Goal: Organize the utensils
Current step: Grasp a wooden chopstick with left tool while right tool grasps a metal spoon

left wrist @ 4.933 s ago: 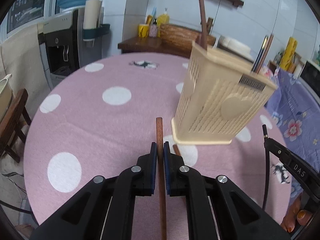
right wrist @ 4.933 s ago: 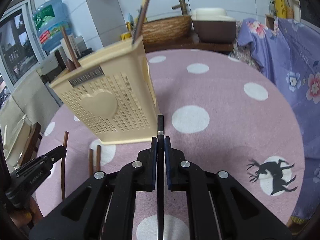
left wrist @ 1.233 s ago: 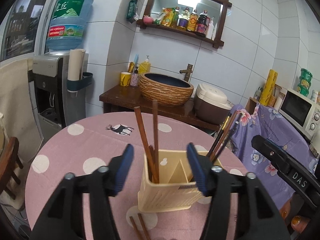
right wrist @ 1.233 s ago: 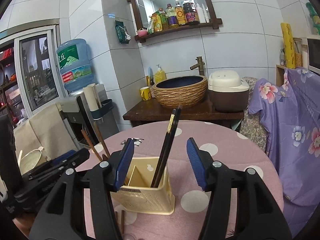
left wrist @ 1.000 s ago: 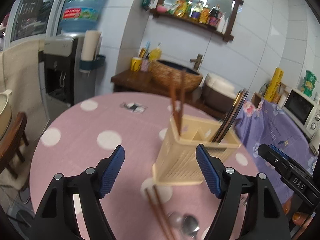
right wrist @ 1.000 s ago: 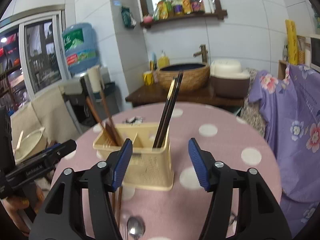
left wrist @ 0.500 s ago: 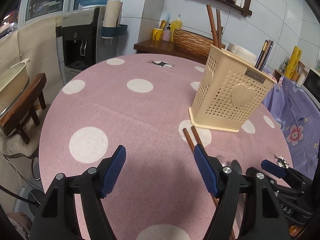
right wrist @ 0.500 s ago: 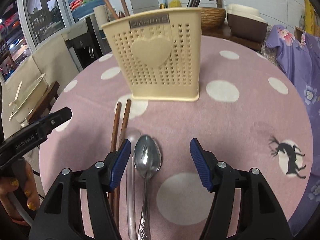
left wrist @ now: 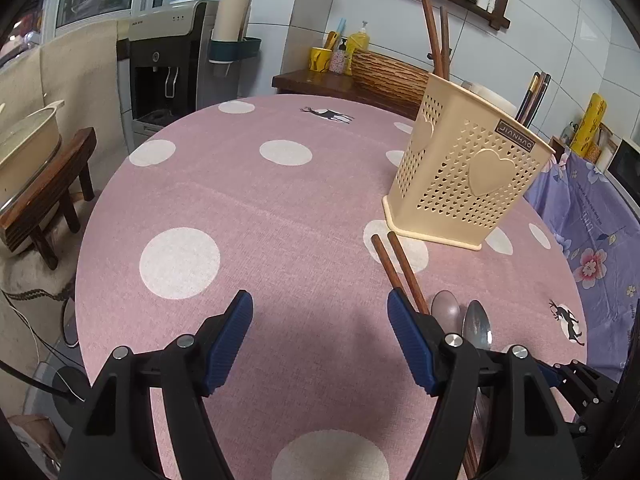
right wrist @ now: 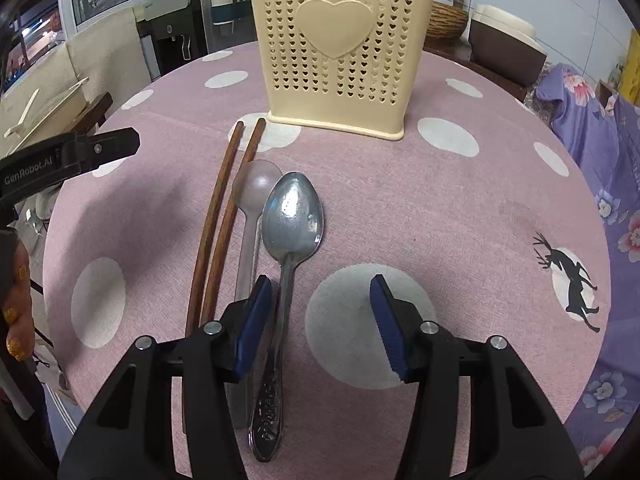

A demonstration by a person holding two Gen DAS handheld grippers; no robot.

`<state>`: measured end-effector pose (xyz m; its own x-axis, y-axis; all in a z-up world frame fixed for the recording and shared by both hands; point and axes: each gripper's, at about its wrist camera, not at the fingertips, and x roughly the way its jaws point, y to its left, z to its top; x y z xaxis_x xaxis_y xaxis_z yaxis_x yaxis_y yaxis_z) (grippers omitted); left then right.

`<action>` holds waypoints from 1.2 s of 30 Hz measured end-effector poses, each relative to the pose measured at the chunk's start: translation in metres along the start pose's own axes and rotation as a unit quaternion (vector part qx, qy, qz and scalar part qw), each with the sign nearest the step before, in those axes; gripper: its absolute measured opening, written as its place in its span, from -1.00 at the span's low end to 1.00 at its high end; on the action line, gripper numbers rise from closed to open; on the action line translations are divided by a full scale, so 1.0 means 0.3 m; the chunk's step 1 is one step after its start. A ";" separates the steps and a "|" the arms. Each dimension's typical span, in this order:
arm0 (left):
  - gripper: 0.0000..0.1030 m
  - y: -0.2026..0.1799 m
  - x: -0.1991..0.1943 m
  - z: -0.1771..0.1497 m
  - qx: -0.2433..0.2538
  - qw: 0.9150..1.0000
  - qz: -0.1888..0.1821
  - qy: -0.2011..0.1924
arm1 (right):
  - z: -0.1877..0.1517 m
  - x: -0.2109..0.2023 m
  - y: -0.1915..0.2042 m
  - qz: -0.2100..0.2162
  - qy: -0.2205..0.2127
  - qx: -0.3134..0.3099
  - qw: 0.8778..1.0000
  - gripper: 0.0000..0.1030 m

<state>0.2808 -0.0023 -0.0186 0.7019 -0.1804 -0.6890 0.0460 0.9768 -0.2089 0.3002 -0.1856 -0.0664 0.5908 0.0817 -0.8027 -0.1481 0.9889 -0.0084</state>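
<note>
A cream perforated utensil holder (left wrist: 468,184) (right wrist: 340,52) stands on the pink dotted table, with brown chopsticks (left wrist: 436,40) and dark chopsticks (left wrist: 532,96) upright in it. In front of it lie two brown chopsticks (right wrist: 224,216) (left wrist: 396,264), a pale spoon (right wrist: 256,184) and a metal spoon (right wrist: 292,216) side by side. My right gripper (right wrist: 320,304) hangs low over the metal spoon's handle, which runs just inside the left pad. Its jaws are closing and do not press on the handle. My left gripper (left wrist: 320,320) is open over bare cloth, left of the chopsticks.
The round table's edge (left wrist: 92,240) drops to a wooden stool with a basin (left wrist: 40,200) on the left. A water dispenser (left wrist: 168,60) and a sideboard stand behind. A purple floral cloth (left wrist: 592,220) lies to the right. A hand (right wrist: 16,320) holds the left gripper.
Both grippers have come down from above the holder to just over the table. The right one has settled over the metal spoon's handle and its jaws have narrowed.
</note>
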 end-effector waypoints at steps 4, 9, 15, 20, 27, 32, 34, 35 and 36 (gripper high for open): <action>0.33 -0.004 -0.006 -0.003 -0.001 1.000 -0.003 -0.001 | 0.000 -0.008 0.035 -0.006 0.001 -0.014 1.000 -0.45; 0.33 -0.014 -0.008 -0.007 0.000 1.000 -0.007 0.001 | 0.001 -0.005 0.015 -0.005 0.002 0.015 1.000 -0.83; 0.33 -0.023 0.000 -0.014 0.002 1.000 -0.011 0.005 | -0.003 -0.008 -0.084 -0.017 0.000 0.054 0.998 -0.87; 0.33 -0.024 0.003 -0.017 -0.001 1.000 -0.013 0.008 | 0.006 0.002 -0.100 0.009 -0.005 0.055 0.998 -0.65; 0.33 -0.021 -0.002 -0.013 -0.001 1.000 -0.010 0.006 | 0.050 0.037 -0.094 -0.004 -0.006 0.051 0.999 0.09; 0.33 -0.015 0.005 -0.010 -0.003 1.000 -0.008 0.008 | 0.089 0.070 -0.101 -0.005 -0.005 0.044 0.999 0.04; 0.33 -0.016 0.010 -0.009 -0.003 1.000 -0.009 0.010 | 0.109 0.085 -0.096 -0.009 -0.005 0.039 0.999 -0.03; 0.33 -0.018 0.012 -0.010 -0.002 1.000 -0.009 0.012 | 0.117 0.091 -0.093 -0.013 -0.006 0.036 0.999 -0.06; 0.33 -0.021 0.015 -0.011 -0.001 1.000 -0.010 0.013 | 0.125 0.096 -0.091 -0.014 -0.006 0.034 0.999 -0.11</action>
<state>0.2814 -0.0096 -0.0226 0.6817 -0.2025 -0.7030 0.0584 0.9729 -0.2236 0.3509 -0.2055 -0.0672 0.6040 0.0542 -0.7952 -0.0772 0.9970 0.0093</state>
